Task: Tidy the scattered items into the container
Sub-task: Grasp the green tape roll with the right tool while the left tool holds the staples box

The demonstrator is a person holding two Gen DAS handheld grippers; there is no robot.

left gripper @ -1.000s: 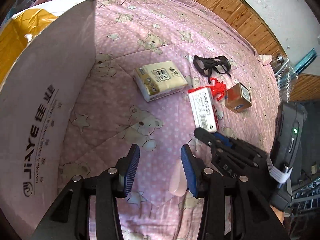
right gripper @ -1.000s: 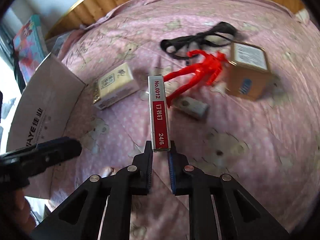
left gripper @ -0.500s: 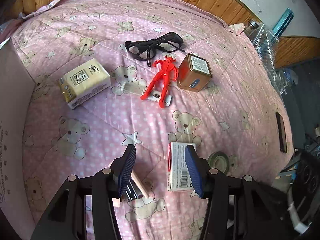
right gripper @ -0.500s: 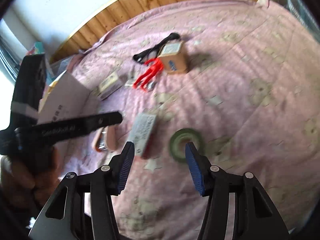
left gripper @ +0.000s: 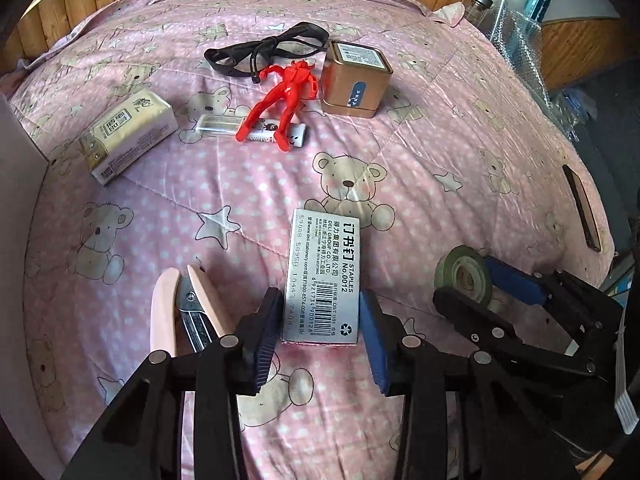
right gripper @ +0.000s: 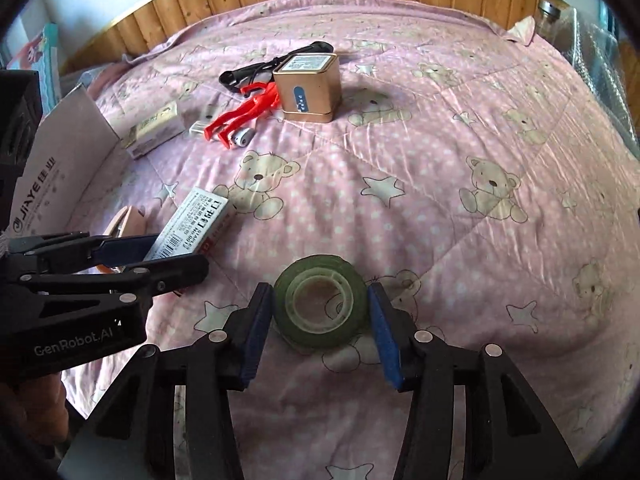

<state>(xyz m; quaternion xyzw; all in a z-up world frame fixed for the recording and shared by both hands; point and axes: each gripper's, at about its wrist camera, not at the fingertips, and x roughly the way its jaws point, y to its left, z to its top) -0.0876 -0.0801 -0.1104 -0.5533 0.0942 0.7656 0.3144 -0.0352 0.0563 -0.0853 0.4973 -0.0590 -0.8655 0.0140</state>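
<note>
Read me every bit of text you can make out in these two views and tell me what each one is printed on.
"STAPLES No.0012", on the staples box.
"DELI GROUP CO., LTD.", same box; its Chinese lines and barcode digits are too small to read surely.
"JiAYE", on the cardboard box flap.
"GenRobot.AI", on the left gripper body.
Labels on the gold tin, tissue pack and small packet under the red figure: too small.

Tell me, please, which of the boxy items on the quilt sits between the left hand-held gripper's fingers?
The staples box, white label and barcode up; the tissue pack and gold tin lie farther off.
</note>
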